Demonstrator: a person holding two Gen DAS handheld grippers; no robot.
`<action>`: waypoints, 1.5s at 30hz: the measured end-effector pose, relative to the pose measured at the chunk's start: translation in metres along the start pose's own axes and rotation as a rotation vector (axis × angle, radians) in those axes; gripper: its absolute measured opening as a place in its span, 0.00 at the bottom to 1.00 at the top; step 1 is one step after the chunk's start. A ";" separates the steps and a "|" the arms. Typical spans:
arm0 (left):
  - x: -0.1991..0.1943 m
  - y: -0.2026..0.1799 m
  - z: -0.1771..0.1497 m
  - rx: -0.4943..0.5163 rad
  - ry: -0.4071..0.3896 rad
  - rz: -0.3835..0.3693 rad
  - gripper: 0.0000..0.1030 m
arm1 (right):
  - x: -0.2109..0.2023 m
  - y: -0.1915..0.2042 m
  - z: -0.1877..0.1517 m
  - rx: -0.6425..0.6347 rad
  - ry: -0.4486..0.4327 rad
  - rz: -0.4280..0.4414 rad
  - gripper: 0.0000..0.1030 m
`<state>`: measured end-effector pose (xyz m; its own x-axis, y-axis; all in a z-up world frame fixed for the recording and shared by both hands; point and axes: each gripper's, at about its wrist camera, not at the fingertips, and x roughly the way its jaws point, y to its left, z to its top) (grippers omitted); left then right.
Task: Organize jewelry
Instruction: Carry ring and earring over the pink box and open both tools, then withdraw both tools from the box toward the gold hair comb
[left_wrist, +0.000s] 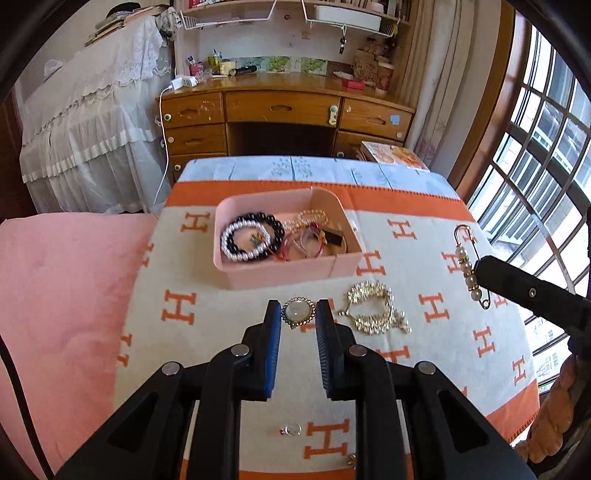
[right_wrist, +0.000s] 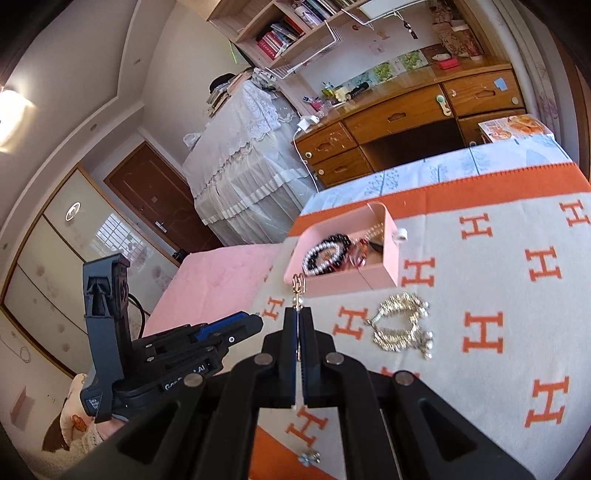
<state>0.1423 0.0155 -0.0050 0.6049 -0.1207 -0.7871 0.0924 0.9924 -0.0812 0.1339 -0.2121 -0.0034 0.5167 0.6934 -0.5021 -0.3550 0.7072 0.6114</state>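
A pink box on the H-patterned blanket holds a pearl bracelet, a black bead bracelet and other pieces; it also shows in the right wrist view. My left gripper has its fingers on both sides of a round gold-rimmed white brooch, touching it. My right gripper is shut on a gold pearl pin, held above the blanket; the left wrist view shows the pin at the right finger's tip. A gold and pearl bracelet lies right of the brooch.
A small ring and another small piece lie on the blanket near me. A small flower-shaped piece lies under the right gripper. A pink cover lies to the left. A wooden desk stands behind.
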 end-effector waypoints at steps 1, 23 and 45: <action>-0.005 0.005 0.012 0.006 -0.014 0.005 0.16 | 0.001 0.009 0.013 -0.015 -0.014 -0.009 0.02; 0.172 0.054 0.094 -0.035 0.151 0.051 0.29 | 0.199 -0.040 0.075 0.017 0.220 -0.264 0.02; 0.080 0.051 0.045 -0.089 -0.085 0.154 0.79 | 0.142 -0.049 0.055 0.077 0.162 -0.230 0.03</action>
<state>0.2312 0.0551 -0.0444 0.6713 0.0346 -0.7403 -0.0743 0.9970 -0.0209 0.2673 -0.1558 -0.0712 0.4438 0.5335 -0.7200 -0.1799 0.8402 0.5116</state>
